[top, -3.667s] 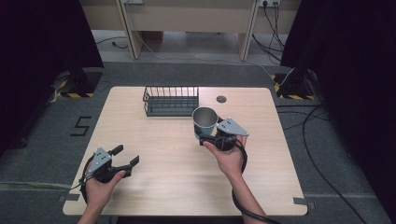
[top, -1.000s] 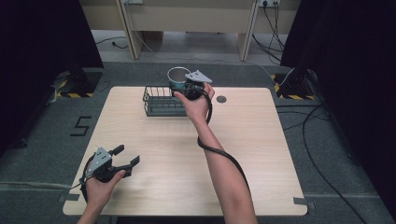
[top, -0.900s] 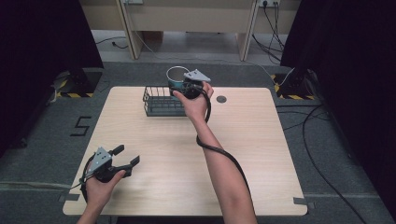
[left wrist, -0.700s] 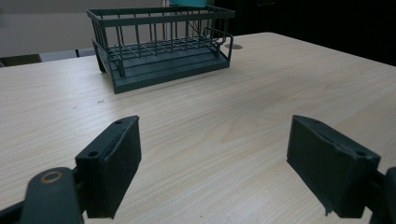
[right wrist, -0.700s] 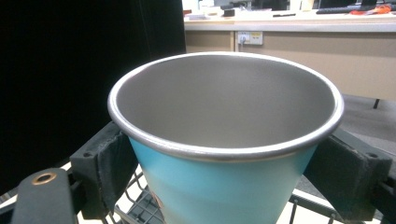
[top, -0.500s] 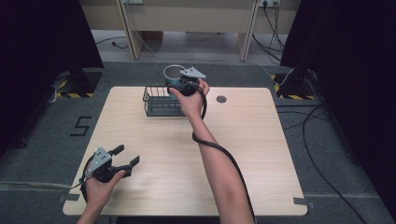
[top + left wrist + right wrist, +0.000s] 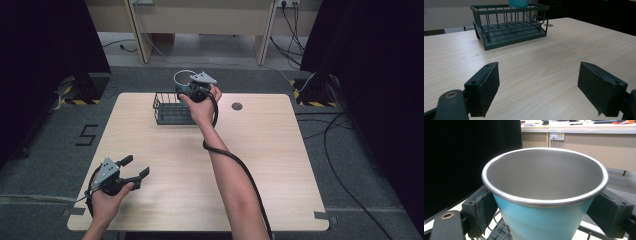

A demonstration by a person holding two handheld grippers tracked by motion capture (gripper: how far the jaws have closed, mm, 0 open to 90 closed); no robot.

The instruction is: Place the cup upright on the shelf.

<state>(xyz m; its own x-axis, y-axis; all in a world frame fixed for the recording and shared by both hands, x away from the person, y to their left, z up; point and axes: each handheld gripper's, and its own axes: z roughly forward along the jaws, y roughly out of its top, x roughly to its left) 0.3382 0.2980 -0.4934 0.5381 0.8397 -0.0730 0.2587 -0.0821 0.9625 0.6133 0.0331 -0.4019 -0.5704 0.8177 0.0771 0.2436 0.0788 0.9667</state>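
Observation:
My right gripper (image 7: 186, 89) is shut on a blue cup with a steel lining (image 7: 544, 195), held upright over the right end of a dark wire basket (image 7: 172, 109) at the table's far side. In the right gripper view both pads (image 7: 480, 210) press the cup's sides just under its rim, with basket wires below. From the left gripper view the cup's base (image 7: 518, 3) hangs above the basket (image 7: 509, 23). My left gripper (image 7: 136, 169) rests near the table's front left corner, open, with nothing between its pads (image 7: 485, 87).
The light wooden table (image 7: 260, 150) has a round cable hole (image 7: 237, 106) at its far right. A cable trails from the right gripper along the forearm. Dark curtains and floor cables surround the table.
The right gripper has carried the cup from the table's right middle to above the basket, drifting left over the last second. The left gripper has stayed in place, open.

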